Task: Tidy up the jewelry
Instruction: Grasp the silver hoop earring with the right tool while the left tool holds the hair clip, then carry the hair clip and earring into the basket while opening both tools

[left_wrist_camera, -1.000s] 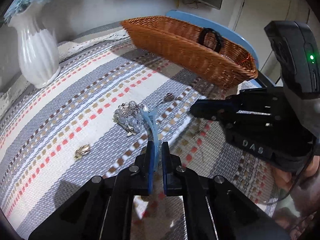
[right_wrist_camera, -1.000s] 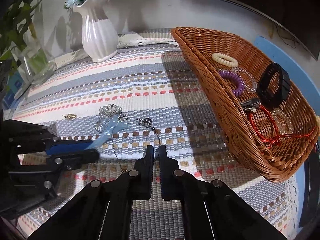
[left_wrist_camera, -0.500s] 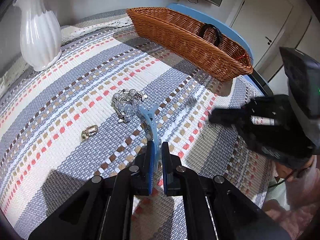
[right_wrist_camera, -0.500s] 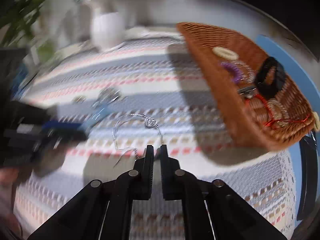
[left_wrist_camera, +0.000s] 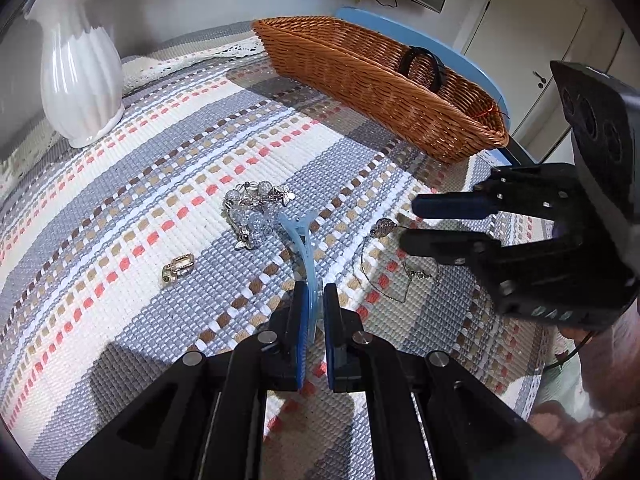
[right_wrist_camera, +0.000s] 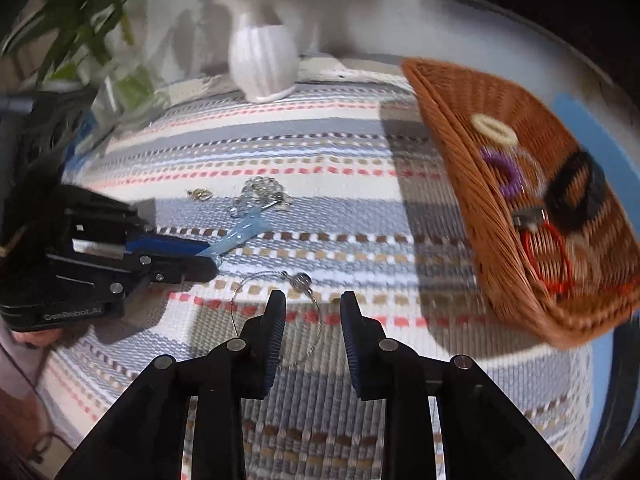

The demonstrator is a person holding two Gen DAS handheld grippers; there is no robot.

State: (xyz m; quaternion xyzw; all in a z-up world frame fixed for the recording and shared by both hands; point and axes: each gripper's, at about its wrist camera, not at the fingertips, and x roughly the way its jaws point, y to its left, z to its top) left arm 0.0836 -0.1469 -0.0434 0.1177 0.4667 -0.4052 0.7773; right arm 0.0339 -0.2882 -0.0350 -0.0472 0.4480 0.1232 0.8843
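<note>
Right gripper (right_wrist_camera: 312, 312) newly parted over necklace (right_wrist_camera: 301, 281)

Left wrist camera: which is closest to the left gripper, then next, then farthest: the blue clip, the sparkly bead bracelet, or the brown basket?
1. Light blue plastic hair clip: pinched in the left gripper fingers.
2. Clear crystal bead bracelet: just beyond the clip's tip, slightly left.
3. Brown woven wicker basket: far back, to the right.
</note>
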